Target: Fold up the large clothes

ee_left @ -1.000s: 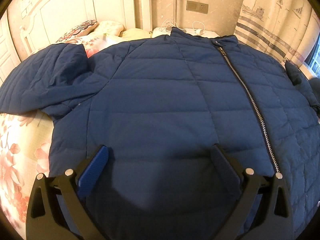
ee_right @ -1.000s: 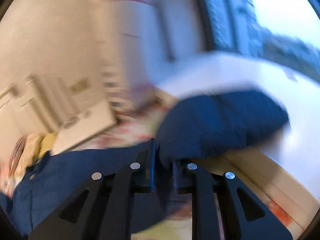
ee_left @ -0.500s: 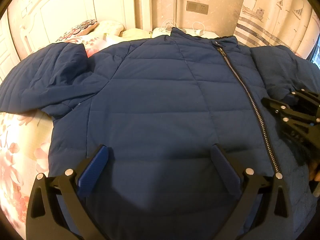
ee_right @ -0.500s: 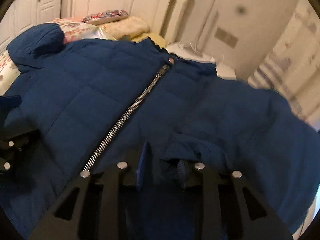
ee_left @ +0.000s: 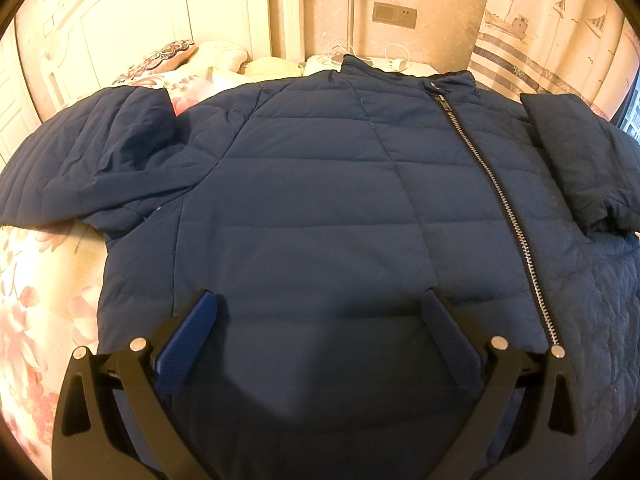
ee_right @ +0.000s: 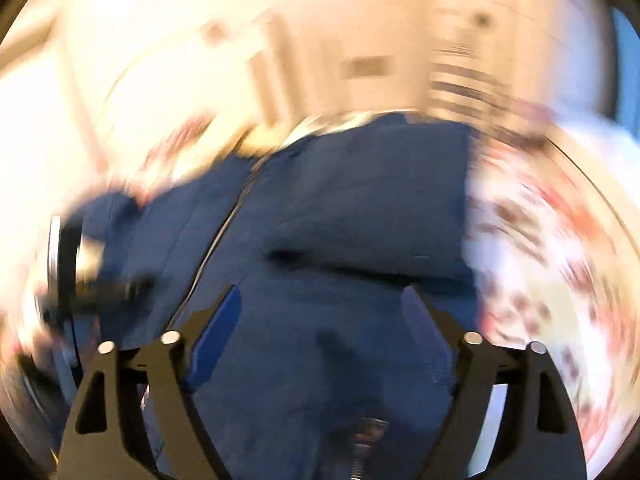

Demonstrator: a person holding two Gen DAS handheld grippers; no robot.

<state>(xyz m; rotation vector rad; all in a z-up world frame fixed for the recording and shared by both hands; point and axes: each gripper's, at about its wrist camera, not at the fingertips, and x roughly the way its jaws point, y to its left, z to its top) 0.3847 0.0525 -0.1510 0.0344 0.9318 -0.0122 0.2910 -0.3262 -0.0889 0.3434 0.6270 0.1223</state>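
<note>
A large navy quilted jacket (ee_left: 320,184) lies front up on the bed, zipped, its zipper (ee_left: 500,200) running down the right half. Its right sleeve (ee_left: 580,164) lies folded across the chest, while the left sleeve (ee_left: 88,160) spreads out to the side. My left gripper (ee_left: 320,312) hovers open over the jacket's lower front, nothing between its pads. In the blurred right wrist view, my right gripper (ee_right: 320,308) is over the jacket (ee_right: 360,208). Its jaws are opening and hold nothing.
A floral bedsheet (ee_left: 36,288) shows to the left of the jacket. Pillows (ee_left: 168,56) and a white headboard (ee_left: 132,12) stand at the back left. A nightstand with a charger (ee_left: 396,65) and a patterned curtain (ee_left: 552,32) are behind.
The right gripper carried the right sleeve over the jacket's chest, let it go and opened. It then pulled back out of the left wrist view. The left gripper stayed still.
</note>
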